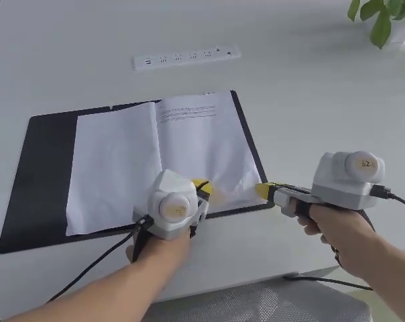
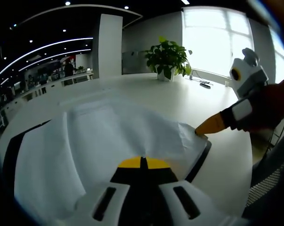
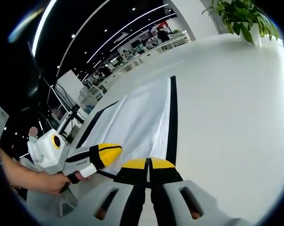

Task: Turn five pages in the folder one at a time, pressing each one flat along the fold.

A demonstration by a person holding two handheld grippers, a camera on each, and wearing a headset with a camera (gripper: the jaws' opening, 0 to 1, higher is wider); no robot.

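Table (image 1: pixel 310 87): white and wide, carrying everything else in the scene.

Folder (image 1: pixel 45 174): black, lying open and flat at the middle of the table. Its left cover is bare along the far left side, and a thin strip of the right cover shows past the paper.

Left page (image 1: pixel 112 168): a blank white sheet lying flat to the left of the fold.

Right page (image 1: pixel 202 141): a white sheet with a few lines of small print at its far end. It bulges up towards its near right corner, and in the left gripper view that corner stands lifted off the cover.

Chair (image 1: pixel 269 302): a grey mesh part shows just below the near edge of the table.

Left gripper (image 1: pixel 202 189): held in the person's left hand at the near edge of the folder. Its yellow-tipped jaws are closed together with nothing seen between them, and they sit over the near part of the right page, just right of the fold.

Right gripper (image 1: pixel 263 191): held in the right hand, coming in from the right. Its jaws are drawn together and the tips touch the lifted near right corner of the right page. Whether paper is pinched between them cannot be told.

Plant (image 1: pixel 380 17): green leaves at the far right corner.

Power strip (image 1: pixel 186 57): white, lying on the table beyond the folder, well apart from it.
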